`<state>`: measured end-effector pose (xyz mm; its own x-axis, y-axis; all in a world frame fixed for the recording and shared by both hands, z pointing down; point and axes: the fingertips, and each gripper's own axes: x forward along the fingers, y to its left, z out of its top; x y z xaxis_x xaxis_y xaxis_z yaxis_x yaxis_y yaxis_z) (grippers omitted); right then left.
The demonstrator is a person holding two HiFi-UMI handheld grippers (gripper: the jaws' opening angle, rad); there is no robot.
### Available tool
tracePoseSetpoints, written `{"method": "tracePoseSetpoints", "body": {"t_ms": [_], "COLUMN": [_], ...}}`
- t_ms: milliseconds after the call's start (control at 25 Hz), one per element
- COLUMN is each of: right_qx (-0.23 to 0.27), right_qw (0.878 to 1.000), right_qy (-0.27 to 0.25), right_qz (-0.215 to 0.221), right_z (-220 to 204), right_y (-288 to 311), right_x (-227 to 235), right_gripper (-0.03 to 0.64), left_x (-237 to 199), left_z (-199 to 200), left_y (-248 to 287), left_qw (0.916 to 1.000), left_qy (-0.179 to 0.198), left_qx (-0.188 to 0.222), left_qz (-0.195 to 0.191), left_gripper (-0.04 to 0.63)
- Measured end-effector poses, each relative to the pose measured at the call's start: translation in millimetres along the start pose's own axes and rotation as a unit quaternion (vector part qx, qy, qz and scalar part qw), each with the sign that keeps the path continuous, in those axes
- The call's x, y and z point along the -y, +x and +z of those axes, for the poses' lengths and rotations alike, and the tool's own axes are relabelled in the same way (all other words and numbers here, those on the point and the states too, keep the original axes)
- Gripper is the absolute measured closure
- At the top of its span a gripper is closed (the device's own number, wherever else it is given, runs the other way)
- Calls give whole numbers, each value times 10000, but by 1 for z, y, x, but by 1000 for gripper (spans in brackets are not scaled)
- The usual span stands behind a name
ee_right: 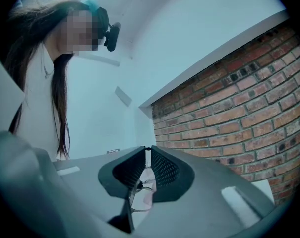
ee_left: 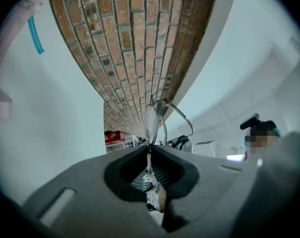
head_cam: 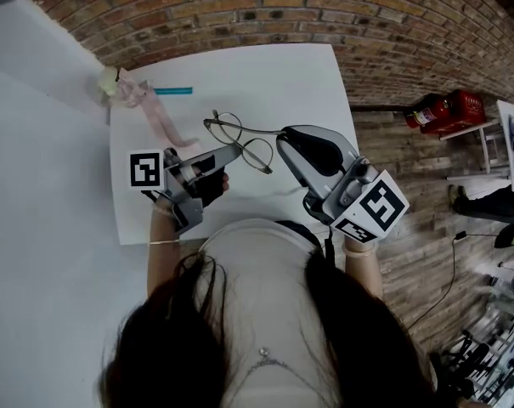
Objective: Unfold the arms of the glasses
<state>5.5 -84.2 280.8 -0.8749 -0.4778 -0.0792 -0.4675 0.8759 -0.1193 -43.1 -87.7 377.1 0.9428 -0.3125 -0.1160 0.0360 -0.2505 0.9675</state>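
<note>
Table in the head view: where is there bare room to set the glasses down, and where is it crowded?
Bare: the far right part of the table, from the teal strip to the right edge. Crowded: the far left corner with the pink ribbon, and the middle, under the glasses that the left gripper and right gripper hold.

Thin wire-framed glasses [head_cam: 242, 139] sit above the white rectangular table [head_cam: 265, 75], pinched between the grey left gripper [head_cam: 235, 150] and the grey right gripper [head_cam: 283, 134]. Behind them, near the table's far left corner, a pale pink ribbon [head_cam: 159, 116] lies beside a teal strip [head_cam: 173, 91]. Red fire extinguishers [head_cam: 439, 110] lie on the floor to the right.
</note>
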Motion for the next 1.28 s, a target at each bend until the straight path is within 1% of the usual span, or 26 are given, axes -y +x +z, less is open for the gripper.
{"method": "tracePoseSetpoints", "body": {"t_ms": [200, 360, 720, 1000, 1280], "right_qx": [84, 130, 198, 244, 288], "right_qw": [10000, 9999, 9997, 9996, 9995], "right_qy": [-9, -18, -58, -76, -104], "right_qz": [22, 50, 90, 106, 121], "right_z": [6, 9, 16, 19, 22], "right_y": [1, 3, 8, 9, 13], "right_x": [2, 3, 2, 3, 3], "right_gripper": [577, 577, 577, 577, 577], "left_x": [-1, -1, -6, -8, -10], "left_z": [-3, -5, -7, -9, -12], "left_y": [3, 5, 4, 7, 9], "left_qw": [10000, 10000, 9998, 9997, 9995], "left_qy": [1, -75, -39, 53, 53], "left_qx": [-34, -46, -103, -186, -258], "left_qz": [34, 37, 139, 132, 182], "left_gripper": [574, 574, 574, 574, 574]}}
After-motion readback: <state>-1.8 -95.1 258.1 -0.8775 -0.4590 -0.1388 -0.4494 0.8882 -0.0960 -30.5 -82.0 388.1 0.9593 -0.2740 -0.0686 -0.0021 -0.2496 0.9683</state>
